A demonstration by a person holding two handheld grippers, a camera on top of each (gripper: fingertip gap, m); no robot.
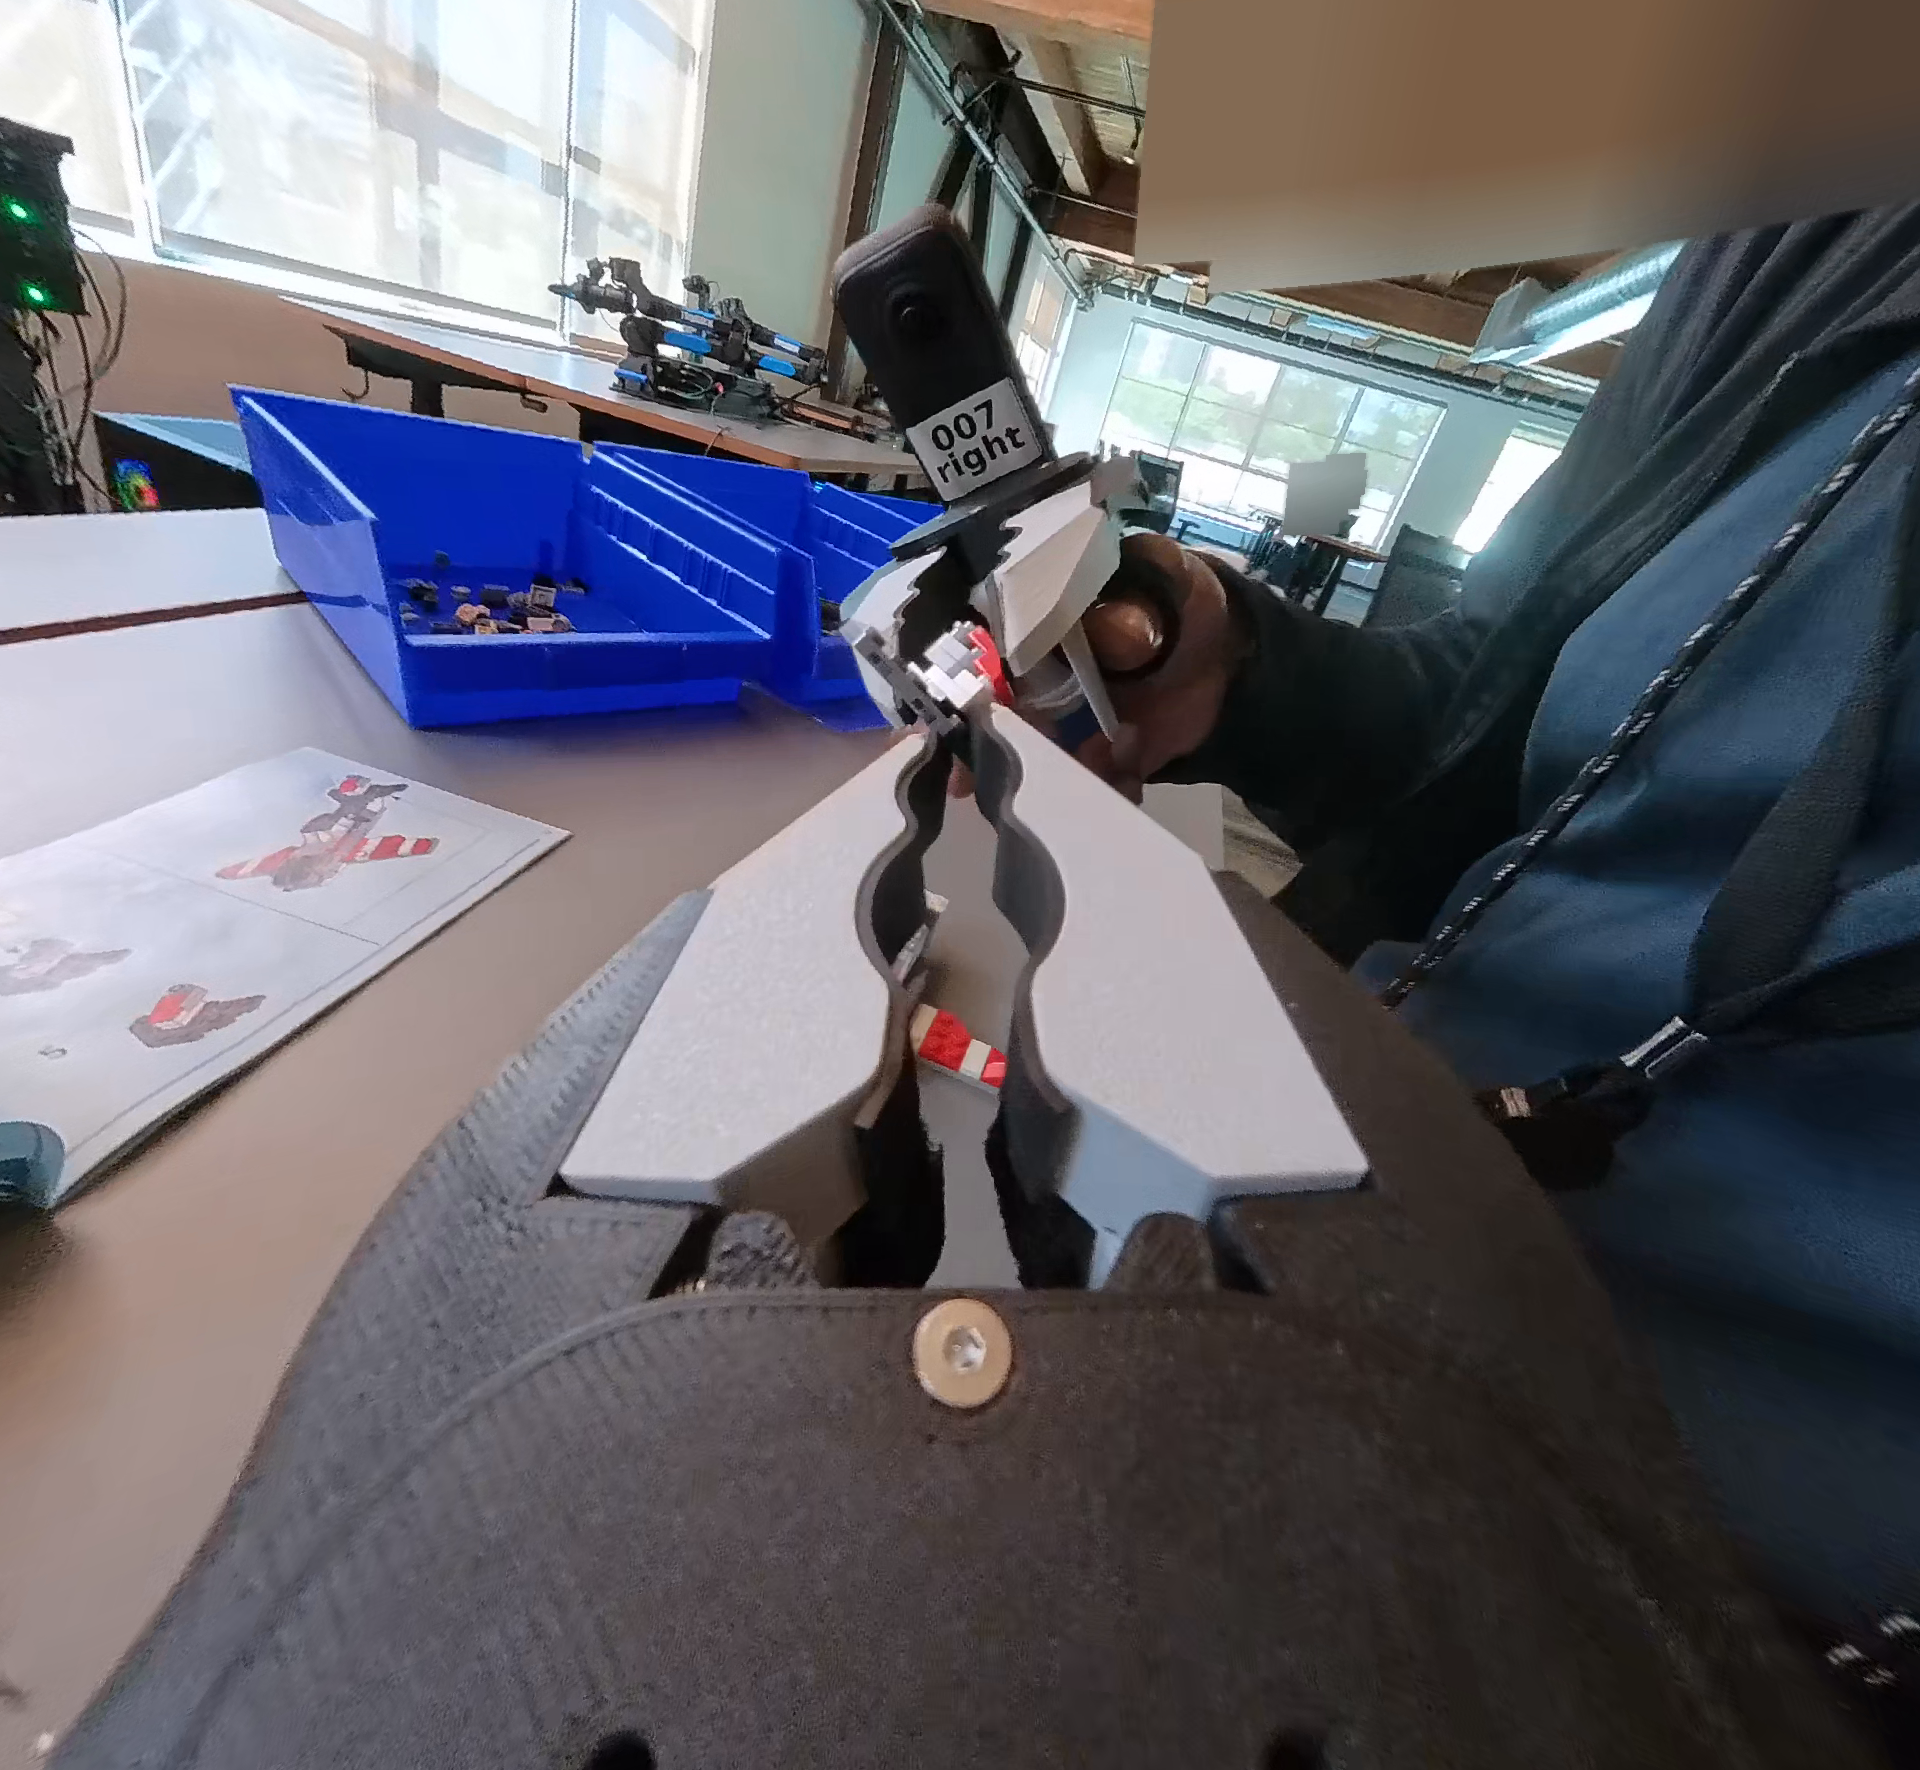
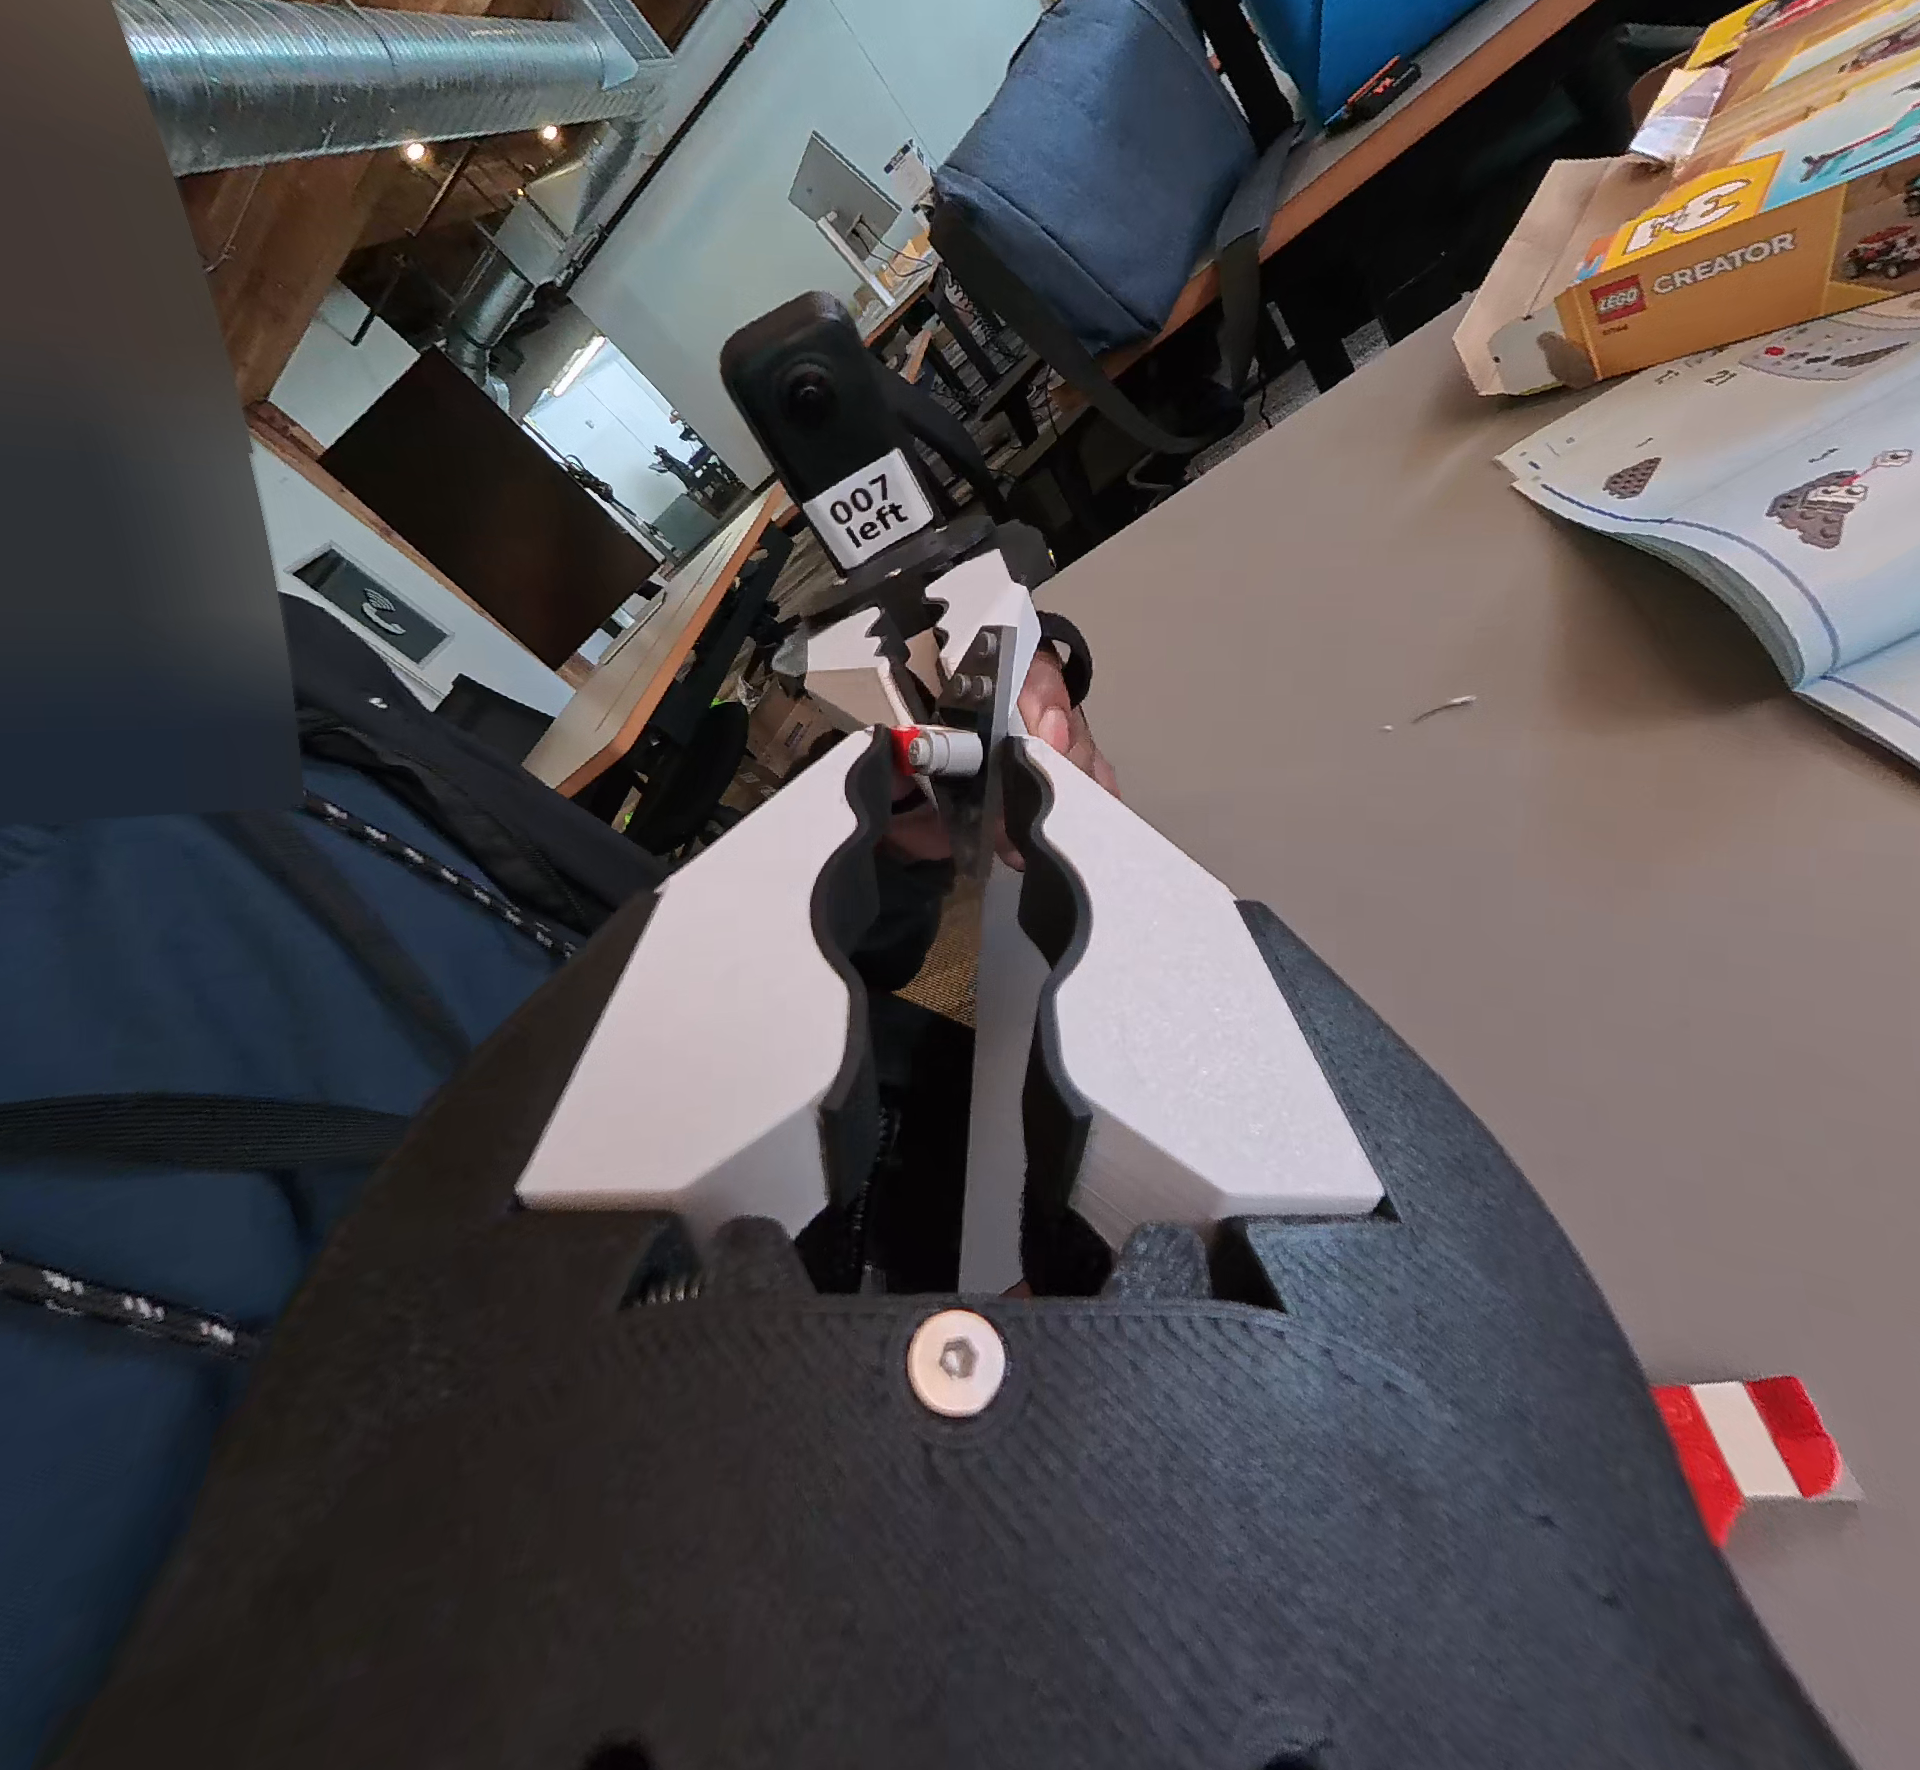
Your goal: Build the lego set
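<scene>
My right gripper [image 2: 940, 770] is shut on a small red, white and grey lego assembly [image 2: 940, 752], held in the air near the table's edge. My left gripper [image 1: 951, 749] faces it tip to tip. In the right wrist view the left gripper [image 2: 940, 660] is shut on a dark grey studded plate [image 2: 982, 671] that stands edge-on against the assembly. In the left wrist view the right gripper [image 1: 935, 650] holds the assembly [image 1: 961, 666] just beyond my left fingertips. A red and white striped piece [image 1: 961, 1045] lies on the table below; it also shows in the right wrist view [image 2: 1745, 1450].
An open instruction booklet [image 1: 260, 889] lies on the grey table [image 1: 520, 1045]; it also shows in the right wrist view [image 2: 1766, 557]. Blue bins [image 1: 499, 525] with several loose small pieces [image 1: 488, 608] stand behind it. A lego box [image 2: 1745, 266] lies farther off. The person's torso [image 1: 1714, 785] is close by. Left and right tips are no more than a few centimetres apart.
</scene>
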